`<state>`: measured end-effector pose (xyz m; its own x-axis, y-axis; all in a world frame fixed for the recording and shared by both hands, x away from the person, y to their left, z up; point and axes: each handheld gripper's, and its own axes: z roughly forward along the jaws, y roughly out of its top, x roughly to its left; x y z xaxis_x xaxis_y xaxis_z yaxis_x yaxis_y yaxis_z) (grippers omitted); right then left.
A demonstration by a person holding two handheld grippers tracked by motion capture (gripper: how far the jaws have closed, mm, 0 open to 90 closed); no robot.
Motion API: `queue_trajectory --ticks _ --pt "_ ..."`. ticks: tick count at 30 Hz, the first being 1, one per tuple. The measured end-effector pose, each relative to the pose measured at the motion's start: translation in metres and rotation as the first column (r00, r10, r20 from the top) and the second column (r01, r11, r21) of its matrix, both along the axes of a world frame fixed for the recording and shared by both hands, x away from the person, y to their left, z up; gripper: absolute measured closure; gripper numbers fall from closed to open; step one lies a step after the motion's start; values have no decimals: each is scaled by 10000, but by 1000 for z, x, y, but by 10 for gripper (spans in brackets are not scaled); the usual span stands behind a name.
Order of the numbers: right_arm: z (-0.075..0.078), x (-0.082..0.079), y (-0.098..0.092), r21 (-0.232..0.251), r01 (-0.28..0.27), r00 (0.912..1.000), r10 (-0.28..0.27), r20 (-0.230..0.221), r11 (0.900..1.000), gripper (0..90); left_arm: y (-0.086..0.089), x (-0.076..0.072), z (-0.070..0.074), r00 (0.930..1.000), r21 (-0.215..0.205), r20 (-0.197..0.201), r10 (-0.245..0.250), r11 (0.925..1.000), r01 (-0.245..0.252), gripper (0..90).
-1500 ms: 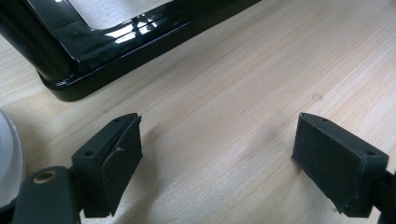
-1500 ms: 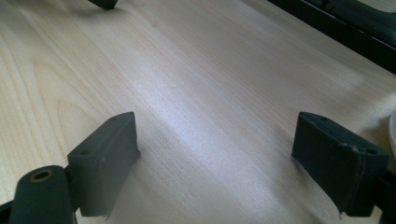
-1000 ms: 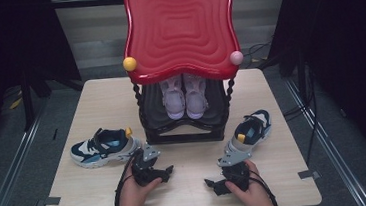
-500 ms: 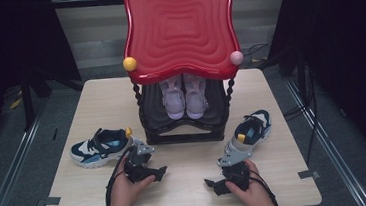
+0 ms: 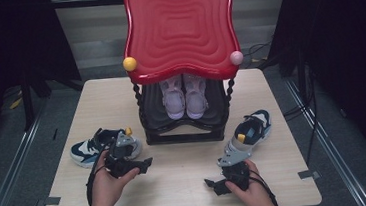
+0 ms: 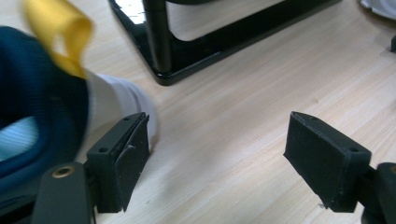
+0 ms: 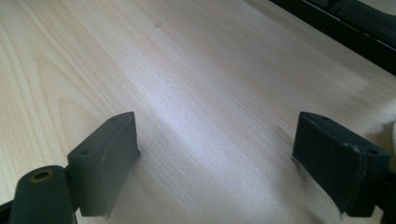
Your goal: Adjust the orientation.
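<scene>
I see a pale wood-grain counter [image 7: 196, 84] with a soft sheen, matt black fingers [image 6: 122, 158], a glossy red ridged tray [image 5: 179, 28], and a shoe's [image 6: 42, 107] navy cloth.

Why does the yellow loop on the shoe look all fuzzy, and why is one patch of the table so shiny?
In the left gripper view, the yellow loop on the blue sneaker sits very close to the camera, so it is out of focus. In the right gripper view, light bounces off the wooden table as a pale glare streak. In the high view, the room around the table is dark.
</scene>
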<state>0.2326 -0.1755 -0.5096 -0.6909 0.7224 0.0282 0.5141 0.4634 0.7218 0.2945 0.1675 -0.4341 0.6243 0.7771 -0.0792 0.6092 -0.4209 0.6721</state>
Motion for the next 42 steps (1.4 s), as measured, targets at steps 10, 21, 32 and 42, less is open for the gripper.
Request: queue_trajectory --ticks 10,21,32,42 --pt "0 0 0 -1 4 10000 -4 3 10000 135 17 7 26 9947 -124 562 864 9962 -858 243" --pt "0 0 0 -7 -12 10000 12 25 10000 135 26 41 11 9839 211 431 1736 9844 -1746 371" --pt "0 0 0 -3 -2 10000 2 10 10000 135 28 53 1 9858 276 -318 1648 9861 -1639 680" --pt "0 0 0 0 -2 10000 2 9 10000 135 34 35 5 9955 450 -676 657 9970 -628 700"
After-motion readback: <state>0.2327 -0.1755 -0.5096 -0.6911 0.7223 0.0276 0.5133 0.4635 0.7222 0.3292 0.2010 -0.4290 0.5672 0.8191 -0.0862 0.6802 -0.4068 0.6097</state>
